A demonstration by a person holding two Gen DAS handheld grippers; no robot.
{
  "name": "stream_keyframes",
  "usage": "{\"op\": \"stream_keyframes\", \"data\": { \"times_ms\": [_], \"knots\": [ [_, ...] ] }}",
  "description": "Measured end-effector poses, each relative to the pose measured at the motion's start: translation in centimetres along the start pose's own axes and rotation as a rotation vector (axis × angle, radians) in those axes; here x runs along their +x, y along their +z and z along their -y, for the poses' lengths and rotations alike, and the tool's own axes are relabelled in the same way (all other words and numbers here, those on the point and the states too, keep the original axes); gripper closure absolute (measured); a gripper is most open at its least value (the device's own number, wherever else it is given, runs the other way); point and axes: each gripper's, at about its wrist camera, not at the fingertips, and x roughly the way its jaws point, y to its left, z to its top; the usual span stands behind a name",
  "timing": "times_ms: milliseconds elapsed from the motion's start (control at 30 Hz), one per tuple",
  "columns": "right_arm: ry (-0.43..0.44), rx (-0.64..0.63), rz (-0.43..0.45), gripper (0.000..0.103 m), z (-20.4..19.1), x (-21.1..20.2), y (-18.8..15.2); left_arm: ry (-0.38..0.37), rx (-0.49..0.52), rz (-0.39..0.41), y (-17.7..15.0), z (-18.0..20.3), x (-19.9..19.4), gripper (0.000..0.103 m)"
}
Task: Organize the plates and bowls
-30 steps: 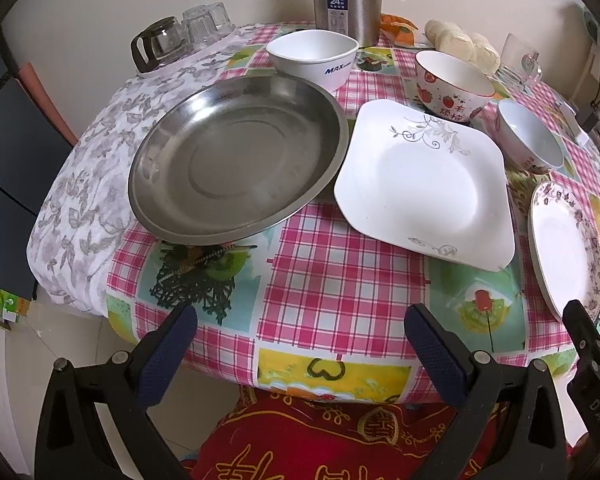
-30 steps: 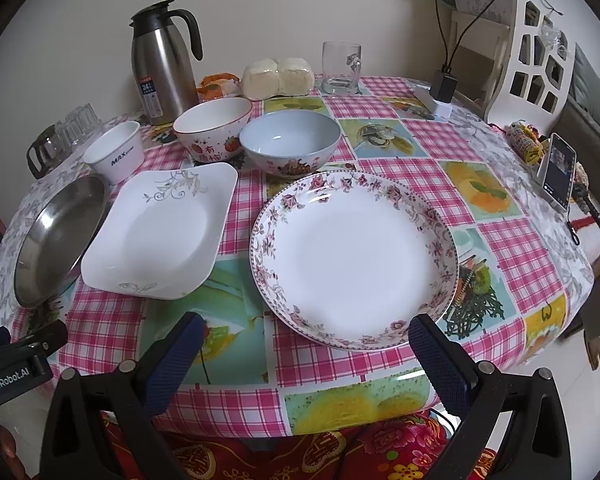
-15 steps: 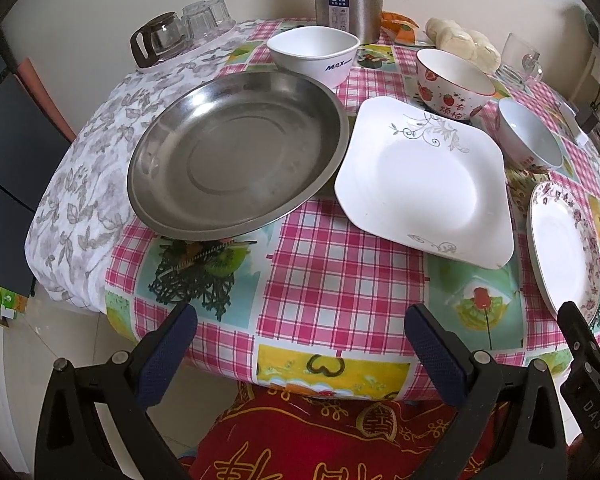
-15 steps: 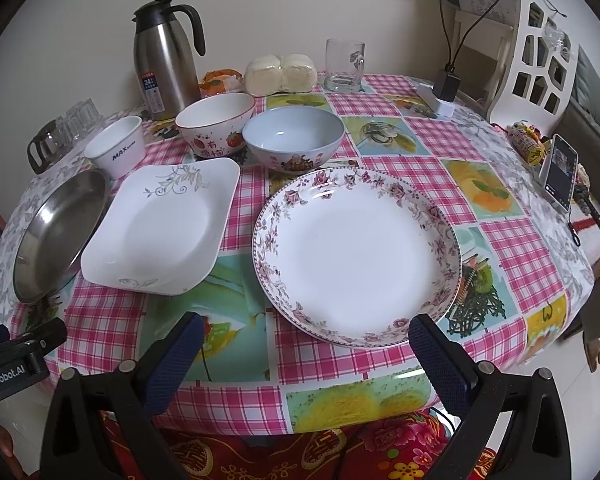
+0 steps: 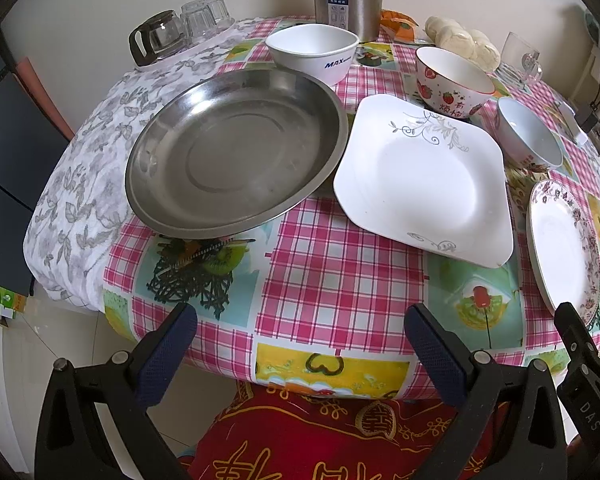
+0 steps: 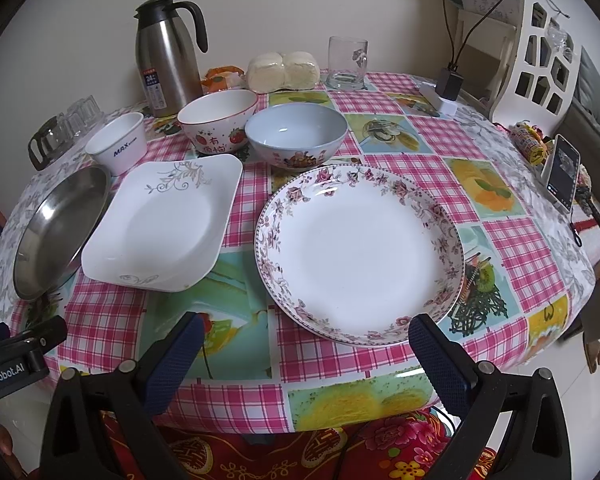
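Observation:
On the checked tablecloth lie a steel round plate (image 5: pixel 236 156) (image 6: pixel 60 232), a white square plate (image 5: pixel 420 184) (image 6: pixel 160 228) and a floral-rimmed round plate (image 6: pixel 360 252) (image 5: pixel 564 244). Behind them stand a white MAX bowl (image 5: pixel 312 52) (image 6: pixel 118 148), a strawberry bowl (image 5: pixel 452 80) (image 6: pixel 218 120) and a pale blue bowl (image 6: pixel 296 134) (image 5: pixel 528 138). My left gripper (image 5: pixel 300 340) hangs open at the table's near edge, in front of the steel and square plates. My right gripper (image 6: pixel 304 344) is open just short of the floral plate's near rim. Neither holds anything.
A steel thermos (image 6: pixel 166 56), wrapped buns (image 6: pixel 282 72) and a glass mug (image 6: pixel 346 64) stand at the back. Glassware (image 5: pixel 176 36) sits far left. A phone (image 6: pixel 562 178), a charger (image 6: pixel 446 88) and a white rack (image 6: pixel 536 60) are at the right. A red cushion (image 5: pixel 332 436) lies below the edge.
Both grippers have edged slightly closer to the table, so the dishes sit a little lower and nearer in both views. Nothing on the table moved.

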Motion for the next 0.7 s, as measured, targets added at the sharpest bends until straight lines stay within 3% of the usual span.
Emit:
{"op": "stream_keyframes", "data": {
  "times_ms": [700],
  "knots": [
    [0.001, -0.005, -0.005, 0.0, -0.15, 0.18, -0.19, -0.002, 0.0, -0.012, -0.1, 0.26, 0.29, 0.0]
  ]
}}
